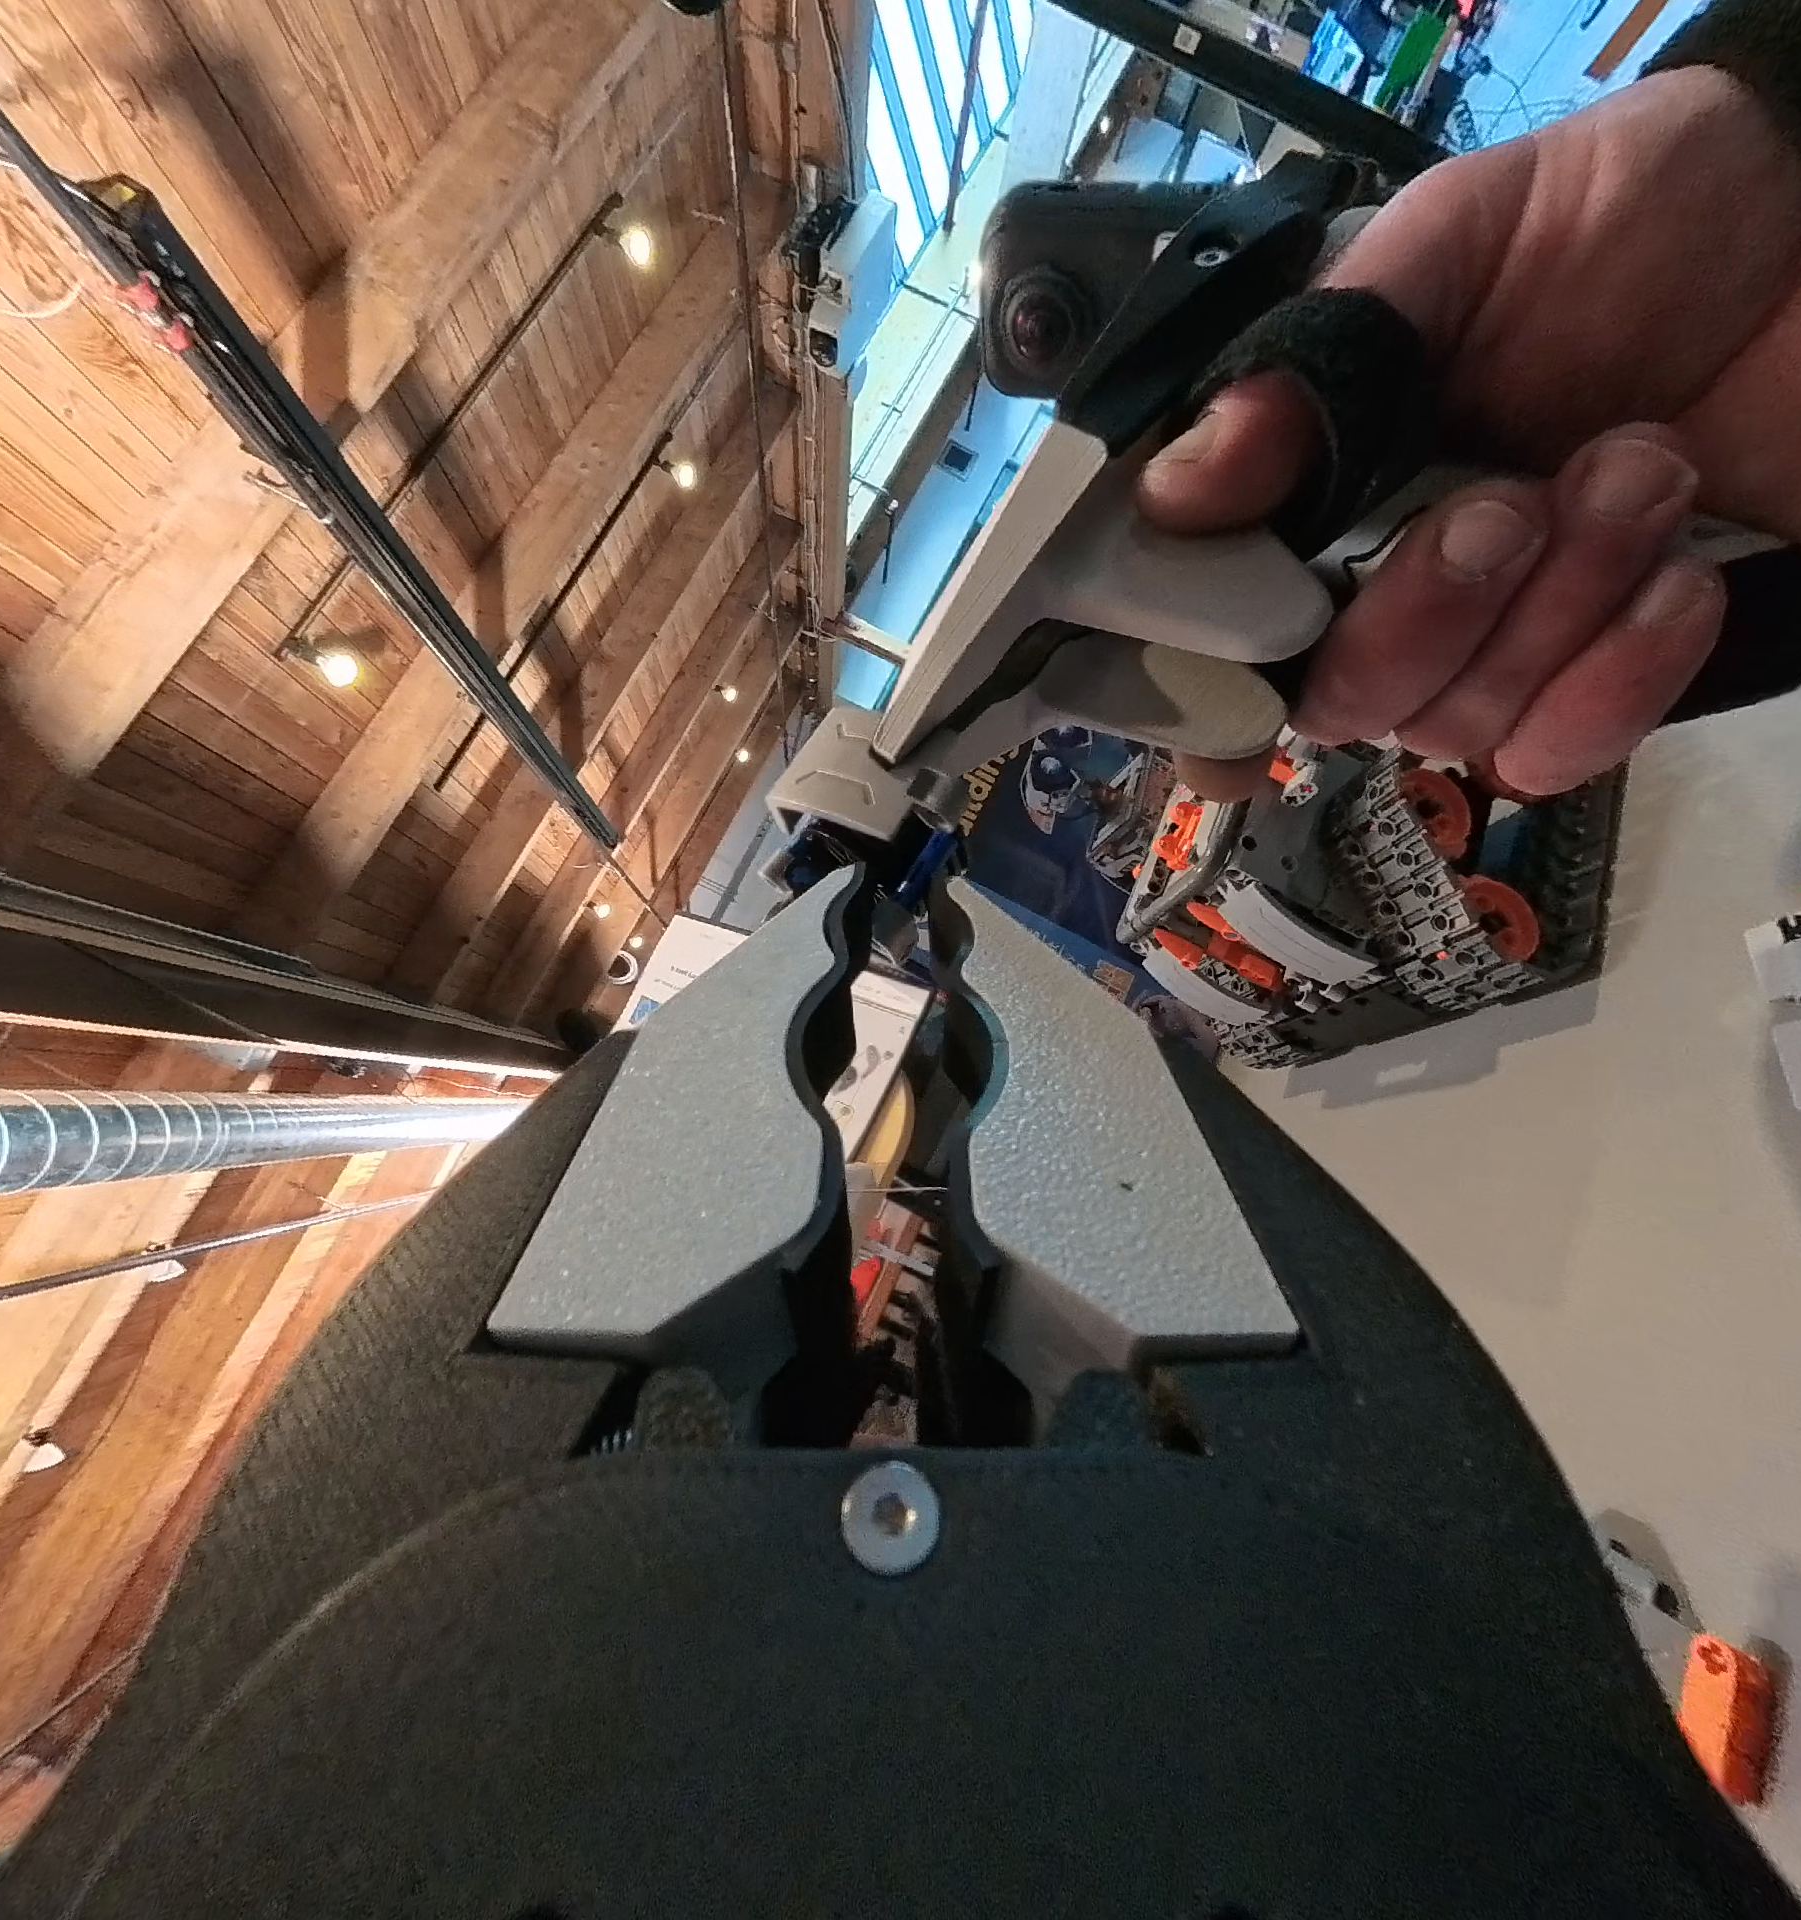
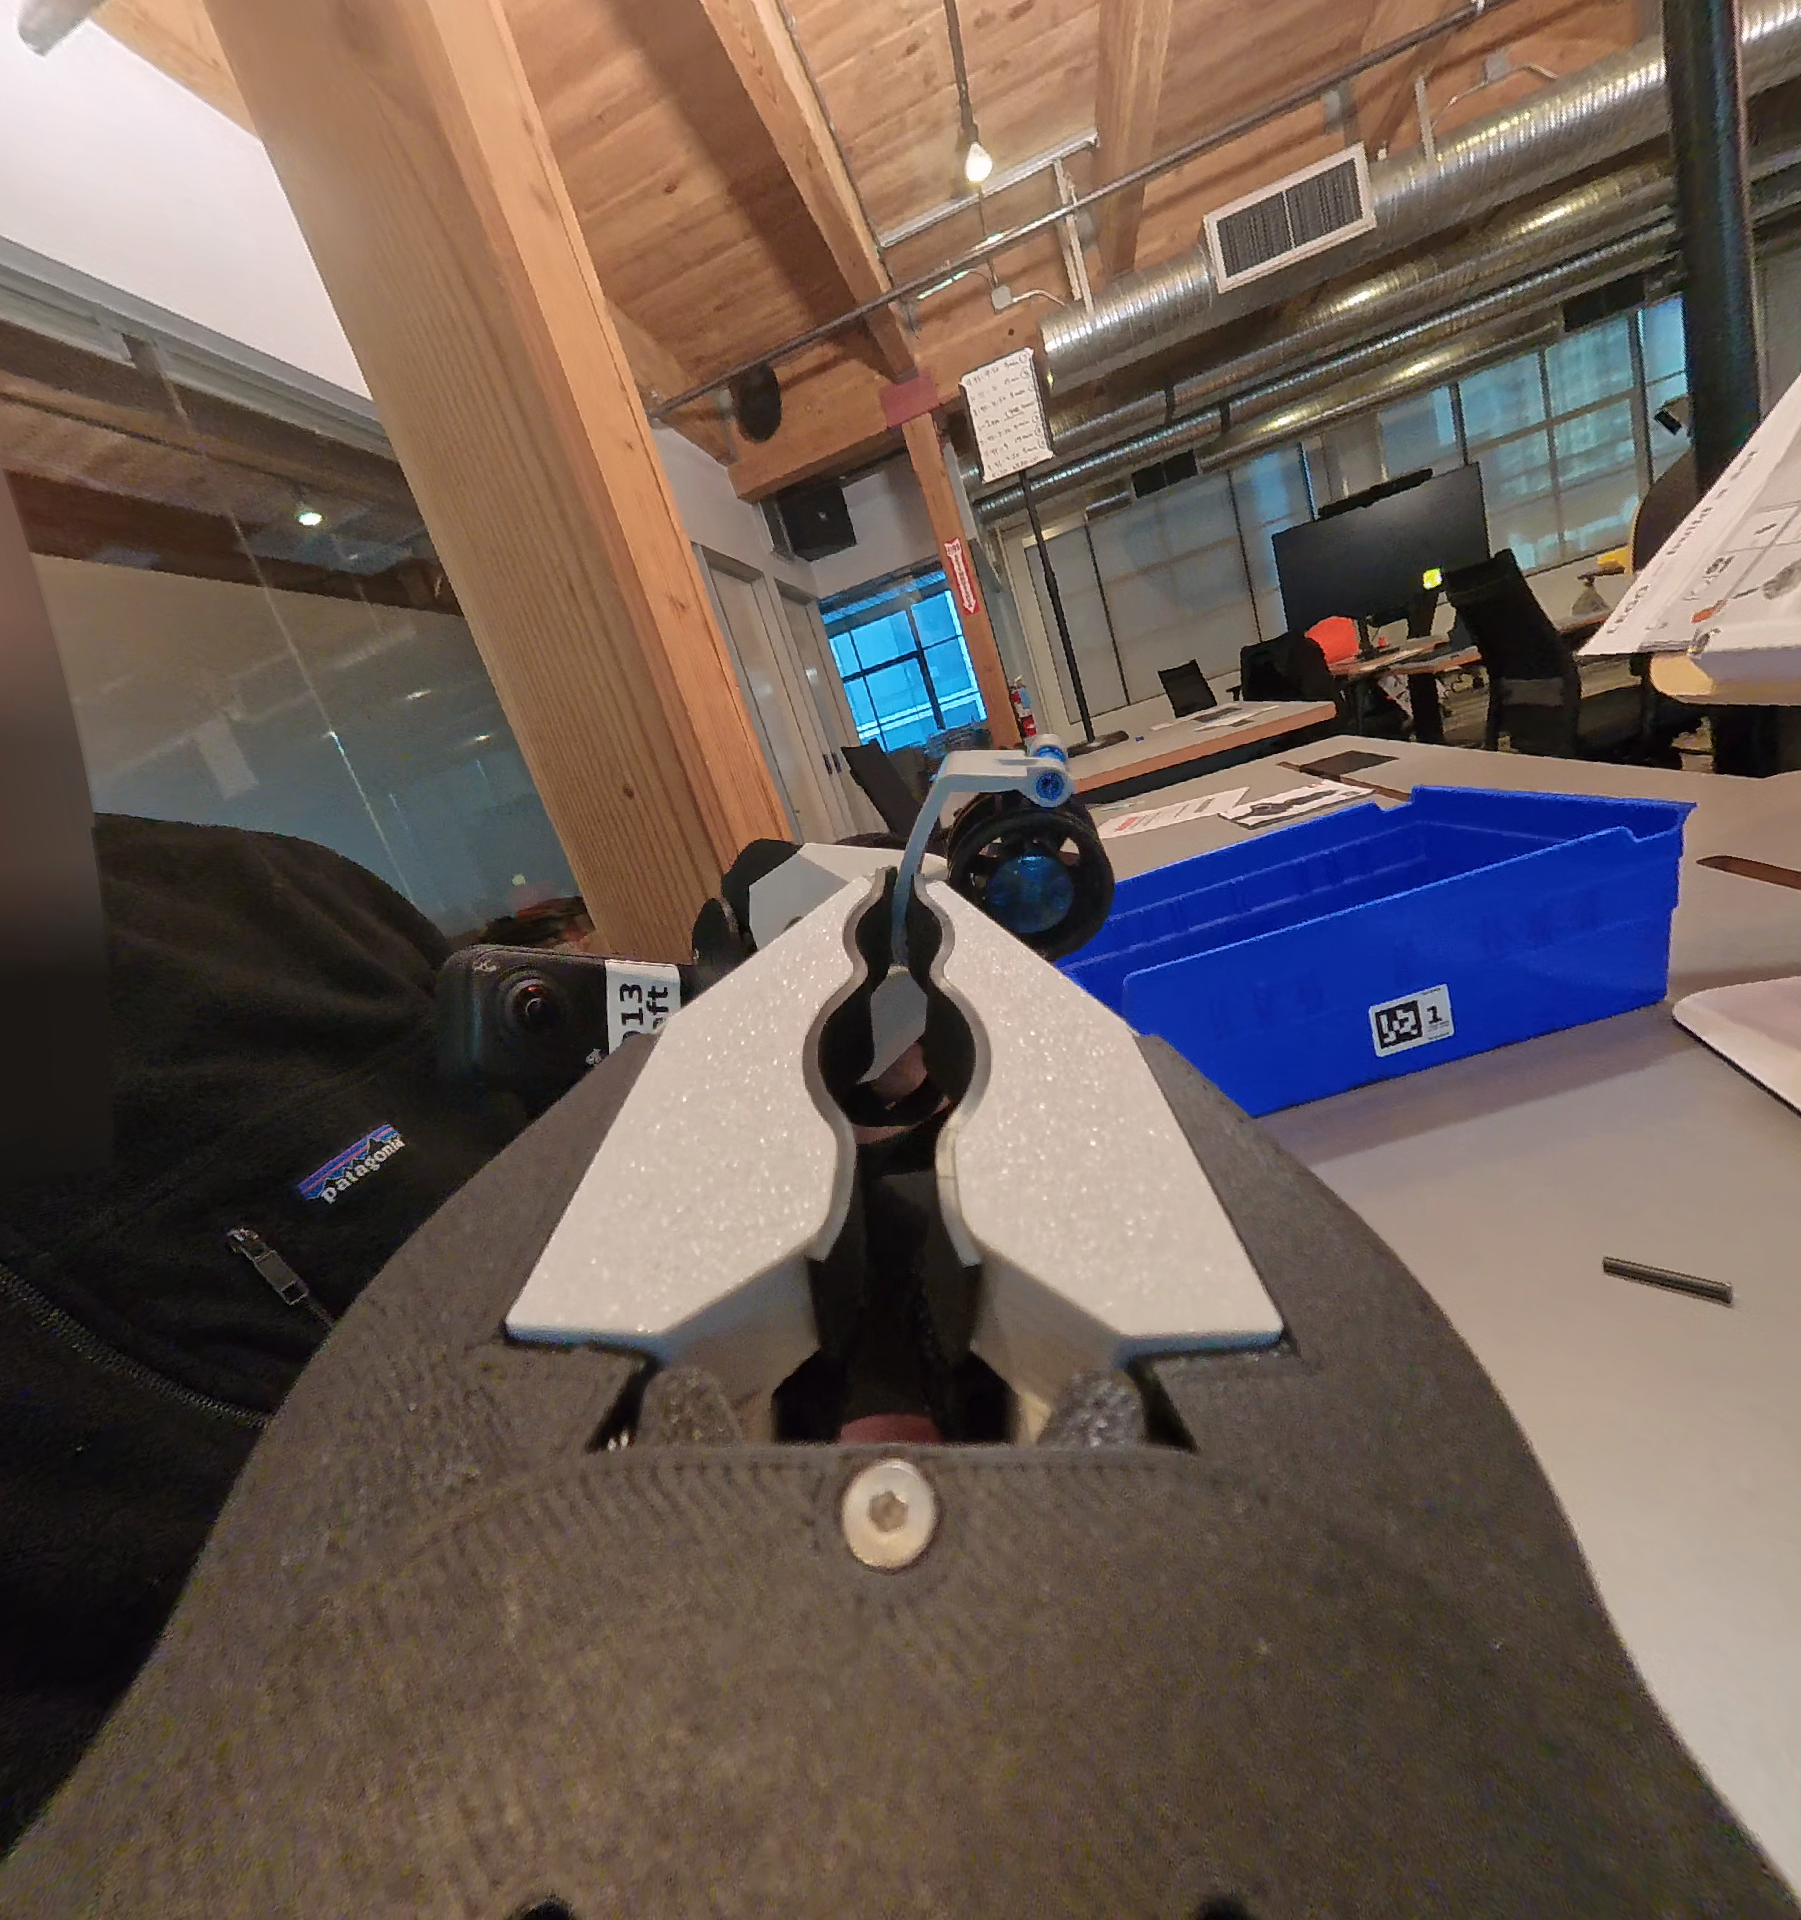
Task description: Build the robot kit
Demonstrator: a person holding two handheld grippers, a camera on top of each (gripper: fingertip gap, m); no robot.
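Both your claws meet on one small grey and blue toy assembly, held up off the white table [image 1: 1498, 1195].

Starting with the biggest things: the blue bin [image 2: 1395, 935] sits on the table just right of your right claw [image 2: 901, 914], and the grey, orange-wheeled tracked model [image 1: 1395, 914] stands on the table beyond your right hand [image 1: 1602, 447]. Your right claw is closed narrow on the grey curved arm [image 2: 922, 831], which rises from between its tips to a blue pin, with the black wheel [image 2: 1031, 878] just beyond them. Your left claw [image 1: 901, 894] is drawn in narrow too, with a blue and black piece [image 1: 922, 883] at its tips; you cannot tell whether it actually grips it.
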